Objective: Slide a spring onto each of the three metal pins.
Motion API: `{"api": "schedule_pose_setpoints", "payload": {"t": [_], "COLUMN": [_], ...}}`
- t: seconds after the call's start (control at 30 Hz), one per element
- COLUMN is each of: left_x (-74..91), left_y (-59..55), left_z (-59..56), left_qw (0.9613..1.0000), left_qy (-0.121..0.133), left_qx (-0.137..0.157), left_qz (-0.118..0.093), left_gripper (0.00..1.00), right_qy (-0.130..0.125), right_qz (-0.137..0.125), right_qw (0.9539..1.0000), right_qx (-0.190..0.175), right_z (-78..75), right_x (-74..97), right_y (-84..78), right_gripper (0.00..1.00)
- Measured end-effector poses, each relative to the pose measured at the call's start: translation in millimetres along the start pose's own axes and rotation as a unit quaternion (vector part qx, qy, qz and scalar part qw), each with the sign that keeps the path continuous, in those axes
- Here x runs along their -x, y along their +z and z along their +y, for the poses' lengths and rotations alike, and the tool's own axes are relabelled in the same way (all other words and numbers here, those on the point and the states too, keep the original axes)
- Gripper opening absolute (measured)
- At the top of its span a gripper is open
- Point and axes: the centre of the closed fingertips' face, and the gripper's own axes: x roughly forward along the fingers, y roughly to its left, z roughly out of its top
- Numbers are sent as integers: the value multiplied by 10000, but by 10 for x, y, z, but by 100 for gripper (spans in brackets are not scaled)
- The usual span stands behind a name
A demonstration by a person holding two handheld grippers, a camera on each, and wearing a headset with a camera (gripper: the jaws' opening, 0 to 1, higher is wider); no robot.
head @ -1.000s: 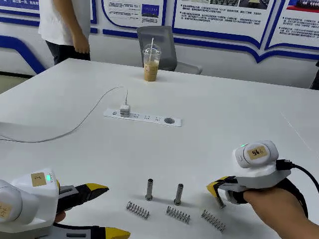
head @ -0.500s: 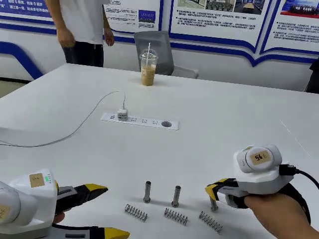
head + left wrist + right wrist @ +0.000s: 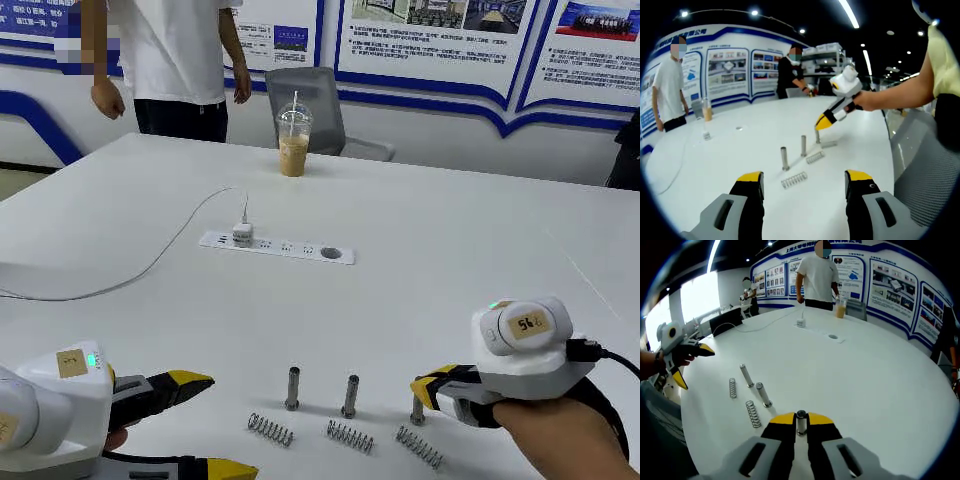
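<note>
Right gripper [image 3: 801, 426] clamps the short grey steel pin [image 3: 801, 416] upright; left gripper [image 3: 805, 180] gapes wide, empty. Risk: pin tilts in jaws, silver coil spring [image 3: 418, 447] snags.

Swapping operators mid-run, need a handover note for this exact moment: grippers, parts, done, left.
Left gripper: open, empty, hovering to the left of the springs.
Right gripper: jaws shut on the right pin, which is upright.
Left pin and middle pin stand free beside it in one row.
Three springs lie flat on the table, one in front of each pin.
Done: nothing; no pin carries a spring. Left: all three.
</note>
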Motion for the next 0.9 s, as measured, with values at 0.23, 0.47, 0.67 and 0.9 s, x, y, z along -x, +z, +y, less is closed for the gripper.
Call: {"api": "schedule_pose_setpoints", "payload": {"t": [0.23, 0.47, 0.67, 0.9], "left_x": [-13, -11, -11, -21], "left_y": [0, -15, -17, -15], "left_z": [-17, -5, -3, -10], "left_qw": [10000, 10000, 10000, 10000], "left_qy": [-23, -20, -23, -46], "left_qx": [-22, -20, -29, -37], "left_qz": [17, 24, 22, 25], "left_gripper": [67, 67, 67, 67], "right_qy": [29, 55, 70, 52], "right_qz": [20, 3, -22, -121], "right_qw": [10000, 10000, 9999, 9998], "right_qx": [8, 54, 97, 170], "right_z": [1, 11, 26, 22], "right_x": [22, 30, 54, 151], "right_y": [-20, -21, -7, 31], "right_gripper": [9, 10, 11, 13]}}
